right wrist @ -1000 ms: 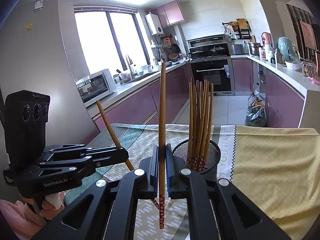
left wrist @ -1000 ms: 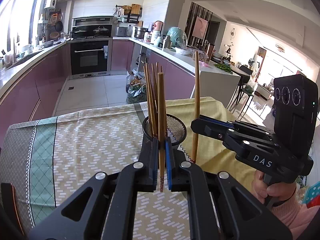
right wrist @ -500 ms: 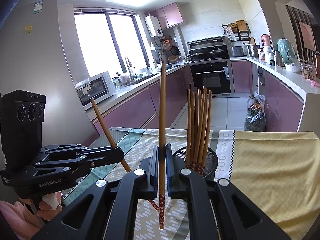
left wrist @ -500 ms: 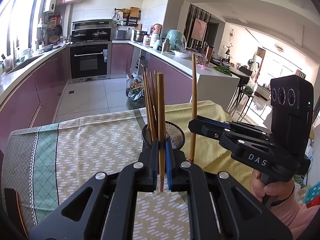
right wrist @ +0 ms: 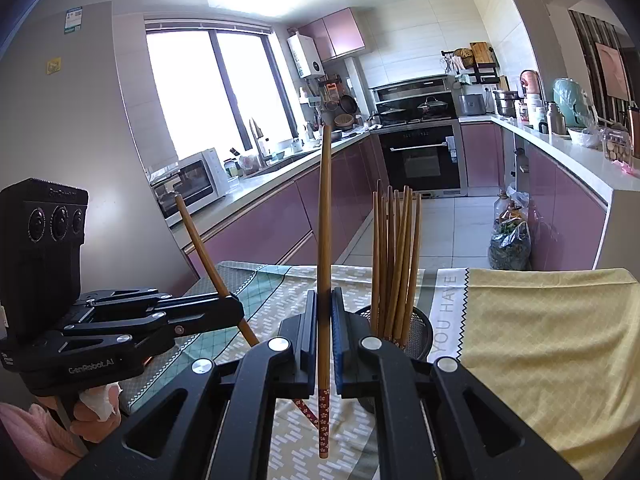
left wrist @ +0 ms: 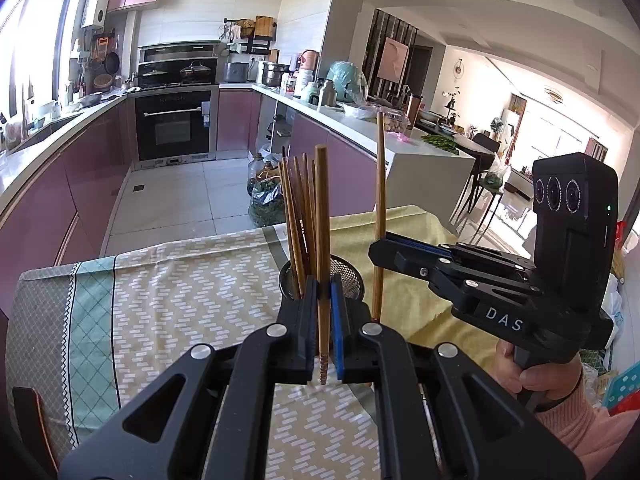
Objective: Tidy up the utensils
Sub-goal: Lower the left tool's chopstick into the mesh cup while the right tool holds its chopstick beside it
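A black mesh holder (left wrist: 344, 276) stands on the tablecloth with several wooden chopsticks (left wrist: 298, 216) upright in it; it also shows in the right wrist view (right wrist: 416, 328). My left gripper (left wrist: 323, 300) is shut on one chopstick (left wrist: 322, 216), held upright just in front of the holder. My right gripper (right wrist: 323, 316) is shut on another chopstick (right wrist: 324, 240), upright, its red patterned end hanging below the jaws. In the left wrist view the right gripper (left wrist: 380, 248) sits right of the holder. In the right wrist view the left gripper (right wrist: 236, 312) holds its chopstick tilted.
The table wears a patterned cloth, green at the left (left wrist: 92, 312), yellow at the right (right wrist: 540, 320). Behind are purple kitchen cabinets (left wrist: 72, 184), an oven (left wrist: 172, 128) and a white counter (left wrist: 424, 160). A bag of greens (right wrist: 510, 240) sits on the floor.
Both grippers have risen slightly and drawn a little closer to the holder, each still gripping its chopstick. The holder and its chopsticks have not moved.
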Demonstrator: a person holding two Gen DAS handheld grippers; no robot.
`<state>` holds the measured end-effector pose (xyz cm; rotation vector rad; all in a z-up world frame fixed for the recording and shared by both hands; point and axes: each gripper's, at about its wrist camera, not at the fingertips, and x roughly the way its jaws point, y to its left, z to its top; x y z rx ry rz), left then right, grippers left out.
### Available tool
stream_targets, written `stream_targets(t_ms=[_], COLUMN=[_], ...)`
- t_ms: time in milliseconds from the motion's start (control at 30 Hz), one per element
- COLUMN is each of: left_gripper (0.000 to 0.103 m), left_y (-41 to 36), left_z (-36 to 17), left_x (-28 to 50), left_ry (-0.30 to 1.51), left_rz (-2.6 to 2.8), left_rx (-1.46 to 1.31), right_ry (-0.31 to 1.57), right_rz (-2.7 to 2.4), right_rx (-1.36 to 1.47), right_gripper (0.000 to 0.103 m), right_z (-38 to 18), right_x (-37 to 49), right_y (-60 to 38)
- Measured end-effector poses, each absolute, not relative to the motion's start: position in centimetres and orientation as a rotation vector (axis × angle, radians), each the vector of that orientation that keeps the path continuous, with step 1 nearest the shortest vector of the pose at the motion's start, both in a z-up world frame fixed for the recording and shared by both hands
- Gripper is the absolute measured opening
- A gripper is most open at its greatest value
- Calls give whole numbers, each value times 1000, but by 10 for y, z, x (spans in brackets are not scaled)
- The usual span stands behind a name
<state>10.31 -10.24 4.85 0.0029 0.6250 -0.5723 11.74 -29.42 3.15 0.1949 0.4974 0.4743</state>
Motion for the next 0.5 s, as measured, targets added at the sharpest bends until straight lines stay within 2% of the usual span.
stream_targets(t_ms=[500], left_gripper=[7], left_y=[-105], left_z=[63], left_x=[104], left_ry=[607], left_rz=[-582], left_rx=[8], right_ry=[489], right_rz=[475], right_rx=[187], right_gripper=[6], right_z=[45], right_x=[123], right_y=[-294])
